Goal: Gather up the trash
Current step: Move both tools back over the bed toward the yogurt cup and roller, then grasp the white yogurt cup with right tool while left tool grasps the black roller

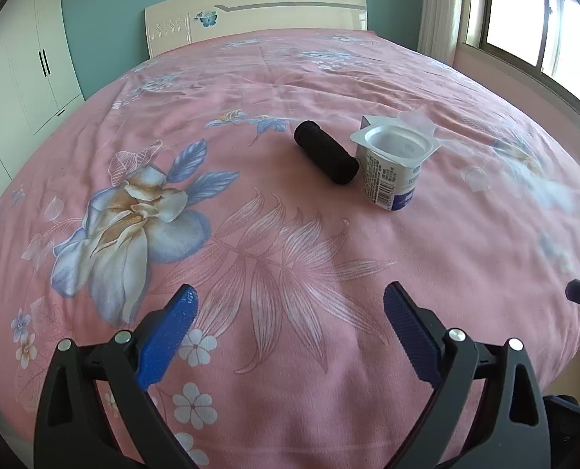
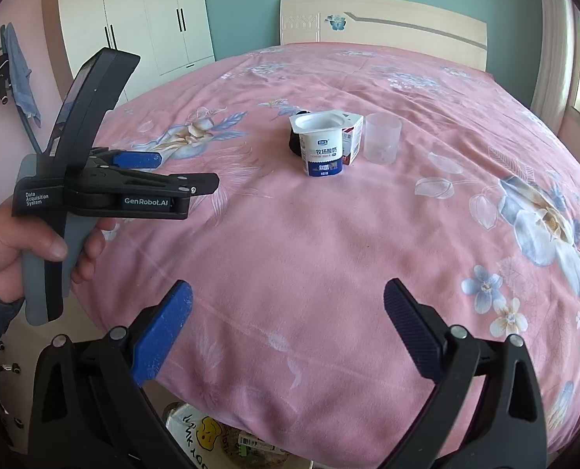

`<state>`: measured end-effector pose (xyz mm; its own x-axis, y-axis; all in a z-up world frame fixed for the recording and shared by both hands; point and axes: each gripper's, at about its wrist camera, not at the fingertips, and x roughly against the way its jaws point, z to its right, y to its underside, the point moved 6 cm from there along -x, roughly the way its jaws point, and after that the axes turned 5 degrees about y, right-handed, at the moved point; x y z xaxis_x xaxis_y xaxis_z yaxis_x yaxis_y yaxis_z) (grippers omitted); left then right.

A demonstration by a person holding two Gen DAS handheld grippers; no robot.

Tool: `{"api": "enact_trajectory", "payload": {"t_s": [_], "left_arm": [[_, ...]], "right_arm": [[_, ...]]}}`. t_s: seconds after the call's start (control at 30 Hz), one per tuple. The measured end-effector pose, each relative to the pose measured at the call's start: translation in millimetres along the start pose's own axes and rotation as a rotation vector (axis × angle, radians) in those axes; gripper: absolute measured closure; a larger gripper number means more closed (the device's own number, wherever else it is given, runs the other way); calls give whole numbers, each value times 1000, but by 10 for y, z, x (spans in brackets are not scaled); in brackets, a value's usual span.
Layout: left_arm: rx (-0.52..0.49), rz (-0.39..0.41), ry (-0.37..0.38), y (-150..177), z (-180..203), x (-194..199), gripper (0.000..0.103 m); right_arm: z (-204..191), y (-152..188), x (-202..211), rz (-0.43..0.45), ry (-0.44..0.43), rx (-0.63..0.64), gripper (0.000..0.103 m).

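Left gripper [image 1: 288,305] wide open, empty | right gripper [image 2: 288,301] same | yogurt cup [image 2: 323,142] upright mid-bed — black roll [image 1: 326,152] touching it | likely light, thin-walled, crushable — pinch body gently

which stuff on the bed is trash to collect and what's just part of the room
Trash to collect:
- yogurt cup, upright, open
- black roll, lying beside it
- clear plastic cup, upright
- small carton behind the yogurt cup

Just there:
- bedspread
- headboard
- wardrobe
- window

Left gripper and right gripper are both open and hold nothing.
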<state>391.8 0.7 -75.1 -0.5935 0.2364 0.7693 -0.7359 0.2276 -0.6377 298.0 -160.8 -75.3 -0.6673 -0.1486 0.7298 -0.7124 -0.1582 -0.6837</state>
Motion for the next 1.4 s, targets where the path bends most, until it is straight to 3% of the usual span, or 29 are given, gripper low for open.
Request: {"api": "enact_trajectory", "payload": {"t_s": [0.5, 0.87, 1.0, 1.17, 1.27, 1.4], "left_arm": [[-58, 18, -20, -718, -151, -474, 6], [-103, 1, -6, -876, -272, -663, 6], [-111, -12, 12, -943, -257, -766, 6], [-134, -24, 38, -998, -238, -841, 6], [-162, -39, 39, -1028, -223, -923, 6], [-193, -37, 53, -1088, -164, -959, 6]], "right_arm": [[115, -485, -574, 4, 6, -28, 7], [374, -957, -1123, -29, -9, -81, 7], [385, -1037, -1315, -54, -21, -73, 23], [363, -1102, -1507, -71, 2, -50, 26], [338, -1109, -1616, -88, 4, -34, 46], [315, -1107, -1695, -96, 3, -13, 51]]}}
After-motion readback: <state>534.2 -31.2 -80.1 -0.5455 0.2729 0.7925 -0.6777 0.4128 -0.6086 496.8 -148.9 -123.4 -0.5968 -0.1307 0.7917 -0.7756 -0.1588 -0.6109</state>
